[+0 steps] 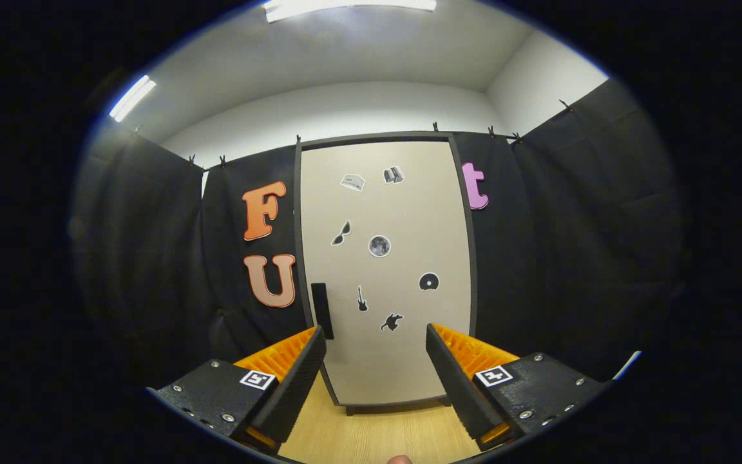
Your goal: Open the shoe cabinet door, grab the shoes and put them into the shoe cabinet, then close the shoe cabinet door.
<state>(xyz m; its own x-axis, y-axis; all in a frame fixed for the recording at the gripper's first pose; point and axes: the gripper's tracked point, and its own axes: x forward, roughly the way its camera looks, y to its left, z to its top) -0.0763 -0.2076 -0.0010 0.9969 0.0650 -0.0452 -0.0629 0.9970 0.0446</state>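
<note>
Beige and dark-framed, the one shoe cabinet door (387,270) stands shut and upright at the far edge of the pale wooden floor (371,435), straight ahead of the gripper (376,345); the gripper is spread wide with nothing between its two fingers (294,380), whose ribbed black pads face each other across the lower part of the door; one black handle (322,310) sits near the door's left edge, just above the left fingertip; seven small stickers (379,245) are scattered over the door panel, among them a guitar, sunglasses and a round moon-like one; black cloth (558,258) hangs on both sides of the cabinet; above it are white walls, a white ceiling and two strip lights (131,96); each finger carries one square marker on its black housing.
</note>
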